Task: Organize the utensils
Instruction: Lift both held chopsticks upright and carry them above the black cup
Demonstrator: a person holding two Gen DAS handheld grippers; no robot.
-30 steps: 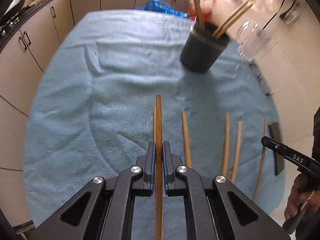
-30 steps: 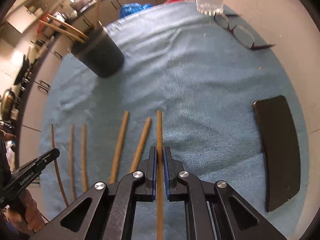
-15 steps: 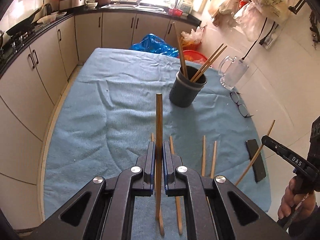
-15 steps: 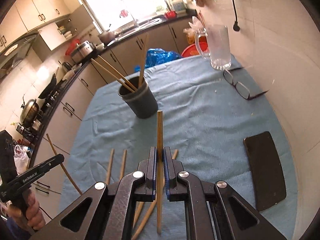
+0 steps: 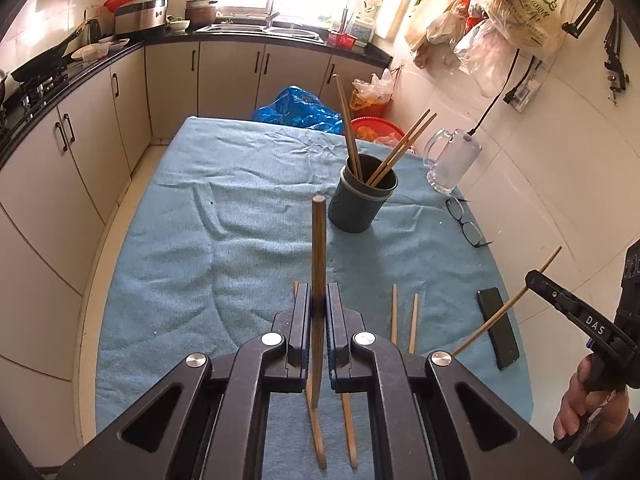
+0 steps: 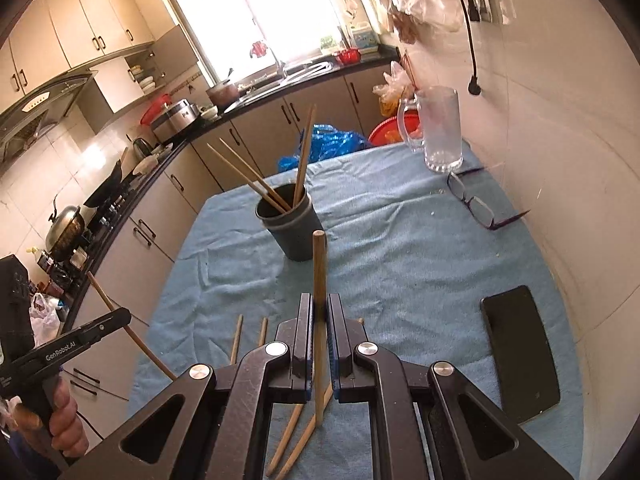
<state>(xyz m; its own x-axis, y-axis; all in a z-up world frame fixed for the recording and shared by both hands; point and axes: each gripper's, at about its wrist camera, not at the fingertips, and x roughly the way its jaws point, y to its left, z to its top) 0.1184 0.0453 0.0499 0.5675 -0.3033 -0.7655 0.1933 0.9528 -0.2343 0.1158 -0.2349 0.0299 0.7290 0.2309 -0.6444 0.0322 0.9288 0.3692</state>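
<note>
Two hand-held grippers over a table covered by a blue towel [image 5: 192, 264], each clamped on one wooden chopstick. Compared with a second ago, both views now take in the whole table and the kitchen beyond, where earlier they showed only the towel close up; both held sticks, then level with the row on the cloth, now stand clear above it. Left gripper [image 5: 319, 300]: pitched downward, jaws pressed together on the left chopstick [image 5: 319, 240], whose long axis runs forward along the fingers, rounded tip toward the dark cup [image 5: 360, 210]. Right gripper [image 6: 319, 312]: likewise pitched downward, jaws closed on the right chopstick [image 6: 319, 272], long axis forward, tip aimed at the cup's base. In the left view, the right hand [image 5: 588, 400] grips its tool's handle at the right edge, the stick slanting up and to the right. Cup: upright on the towel's far half, holding three chopsticks [image 5: 348, 128] that lean outward. Loose chopsticks [image 5: 404, 320] lie on the near towel, parallel, pointing away. Beer mug [image 6: 438, 132], eyeglasses [image 6: 476, 204] and black phone [image 6: 520, 348] sit along the right edge.
</note>
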